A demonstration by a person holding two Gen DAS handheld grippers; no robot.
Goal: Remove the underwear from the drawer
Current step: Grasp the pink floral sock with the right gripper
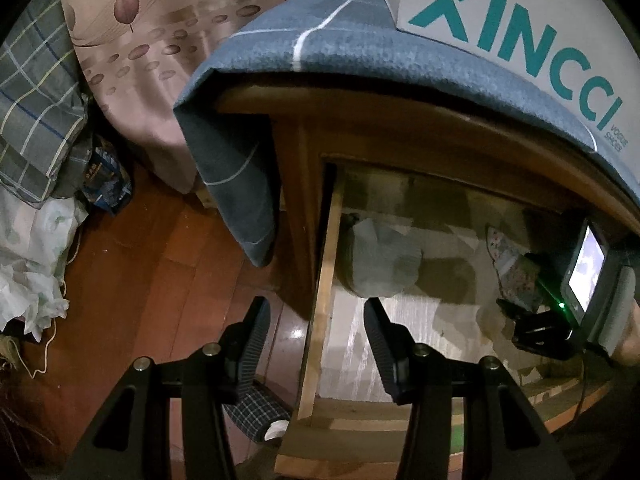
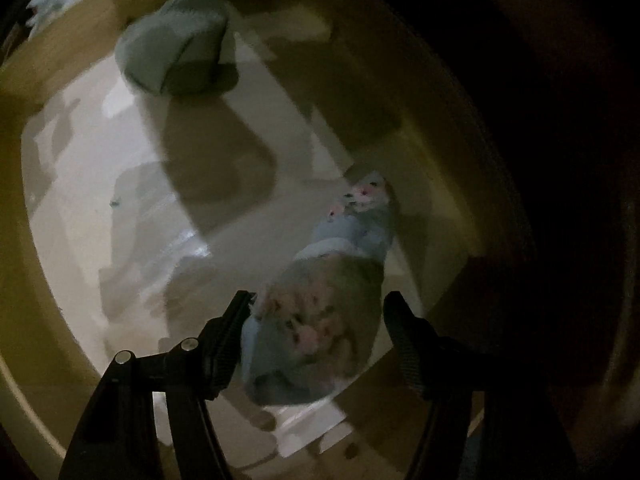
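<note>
The floral underwear [image 2: 316,320], pale blue with pink blossoms and a light waistband, lies bunched on the pale floor of the open wooden drawer [image 1: 324,264], between the spread fingers of the right gripper [image 2: 320,312], which are not closed on it. A folded grey-green garment [image 2: 180,56] sits well apart near the drawer's far wall. The left gripper [image 1: 316,320] is spread wide over the drawer's side rail, holding nothing, and above it a white box [image 1: 520,20] reads "XINCCI" in teal.
</note>
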